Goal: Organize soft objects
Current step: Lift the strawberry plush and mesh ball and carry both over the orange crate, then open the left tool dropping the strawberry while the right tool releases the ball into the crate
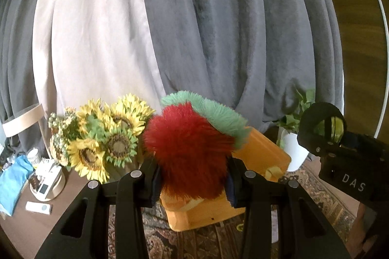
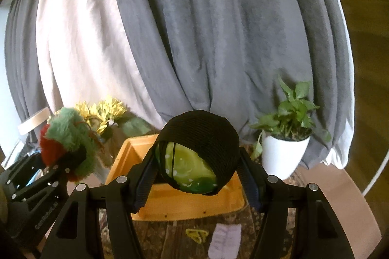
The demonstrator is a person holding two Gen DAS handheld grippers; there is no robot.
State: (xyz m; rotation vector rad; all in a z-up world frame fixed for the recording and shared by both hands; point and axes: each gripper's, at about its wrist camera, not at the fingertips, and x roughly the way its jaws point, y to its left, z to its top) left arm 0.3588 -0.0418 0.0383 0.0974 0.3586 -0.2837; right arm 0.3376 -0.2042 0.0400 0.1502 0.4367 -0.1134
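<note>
My left gripper (image 1: 192, 182) is shut on a fluffy red and green plush toy (image 1: 187, 142) and holds it above the orange bin (image 1: 262, 156). The toy and left gripper also show at the left of the right wrist view (image 2: 68, 144). My right gripper (image 2: 198, 176) is shut on a black mesh pouch with a green soft object inside (image 2: 194, 156), held over the orange bin (image 2: 184, 205). The right gripper with the pouch shows at the right of the left wrist view (image 1: 325, 127).
Grey and white curtains hang behind. A sunflower bouquet (image 1: 104, 137) stands left of the bin, a potted plant in a white pot (image 2: 284, 147) to its right. A patterned rug (image 2: 170, 239) holds a pale cloth (image 2: 225, 242) and a yellow clip (image 2: 195, 234). Small items lie on a brown table (image 1: 43, 183).
</note>
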